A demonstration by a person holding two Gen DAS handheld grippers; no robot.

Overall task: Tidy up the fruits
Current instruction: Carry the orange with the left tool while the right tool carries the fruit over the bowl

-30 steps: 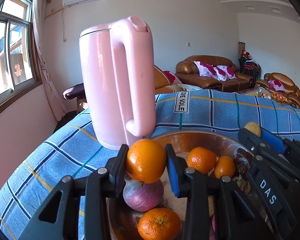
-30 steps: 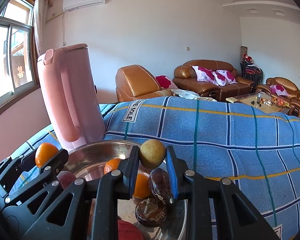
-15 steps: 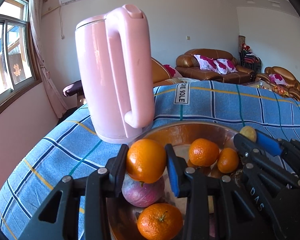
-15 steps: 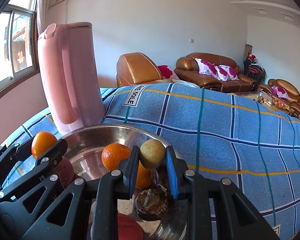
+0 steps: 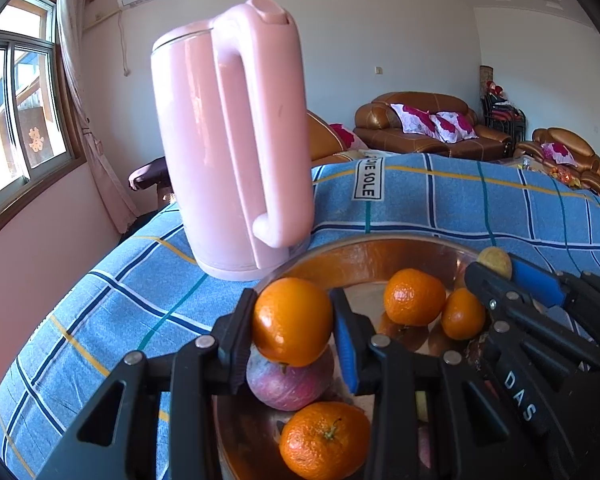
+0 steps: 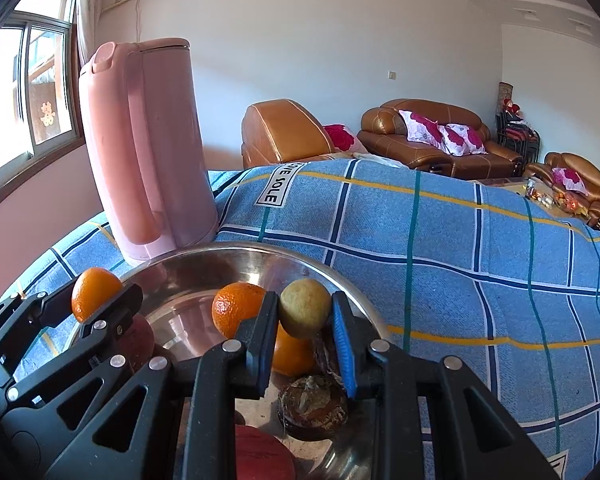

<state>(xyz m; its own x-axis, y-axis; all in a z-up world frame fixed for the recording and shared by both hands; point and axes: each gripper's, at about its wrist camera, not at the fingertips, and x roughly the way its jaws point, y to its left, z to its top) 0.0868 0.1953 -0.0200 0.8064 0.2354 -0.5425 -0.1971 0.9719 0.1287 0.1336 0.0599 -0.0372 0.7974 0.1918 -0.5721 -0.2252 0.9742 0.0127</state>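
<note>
Black left tongs (image 5: 292, 322) pinch an orange (image 5: 292, 320) above the steel bowl (image 5: 351, 252); the right tongs (image 6: 304, 316), at 3 o'clock, pinch a yellowish fruit (image 6: 304, 313) over it. The bowl sits on a blue plaid-covered table (image 6: 459, 248), a pink kettle (image 5: 228, 136) at its 11 o'clock and brown sofas (image 6: 439, 136) behind.

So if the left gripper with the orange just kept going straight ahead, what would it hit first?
Probably the pink kettle. The left gripper, shut on an orange, points over the metal bowl's far rim, and the kettle's handle stands just beyond, slightly left. Depth is hard to judge, so it might pass alongside.
</note>
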